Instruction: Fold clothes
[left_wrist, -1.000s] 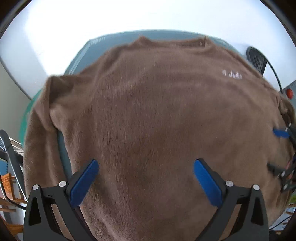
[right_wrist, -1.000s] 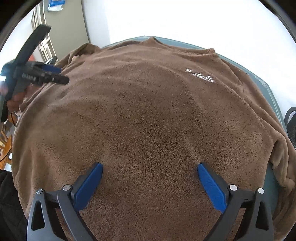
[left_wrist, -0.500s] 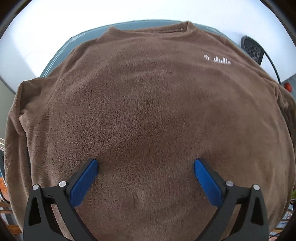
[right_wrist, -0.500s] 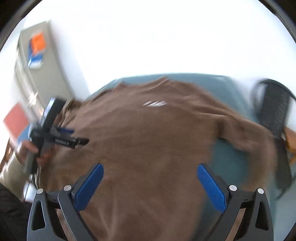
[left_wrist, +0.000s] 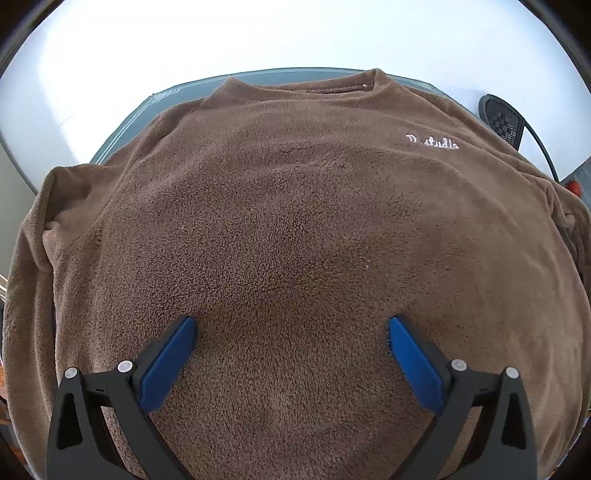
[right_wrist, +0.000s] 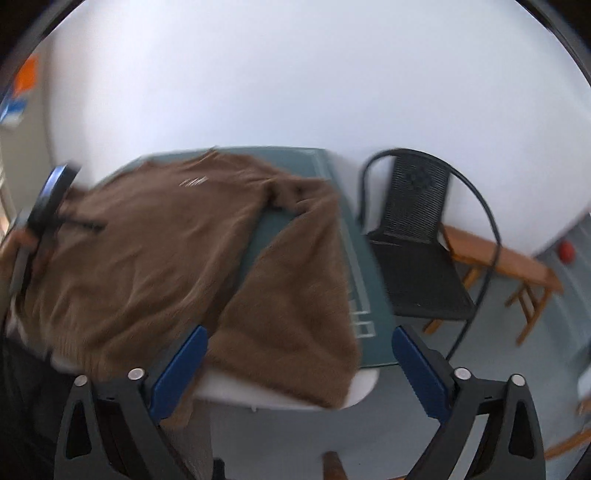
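The left gripper (left_wrist: 291, 328) stands wide apart, its blue pads (left_wrist: 168, 363) low over the front of a brown fleece sweatshirt (left_wrist: 295, 229); whether the tips press into the pile cannot be told, and nothing is pinched between them. It points steeply down at the cloth. The sweatshirt is thick and nubbly, with a ribbed round neckline at the far edge and white embroidered script (left_wrist: 432, 142) on the far right of the chest. It lies spread flat on a teal mat (left_wrist: 122, 133) that covers a white table (right_wrist: 288, 395). The right gripper (right_wrist: 299, 343) is also spread wide, its jaws just closing, with nothing between them; it hangs off the table's near right corner, above the right sleeve (right_wrist: 295, 288), which lies angled toward the near edge with bare mat between it and the body. A black mesh chair (right_wrist: 417, 243) stands right of the table.
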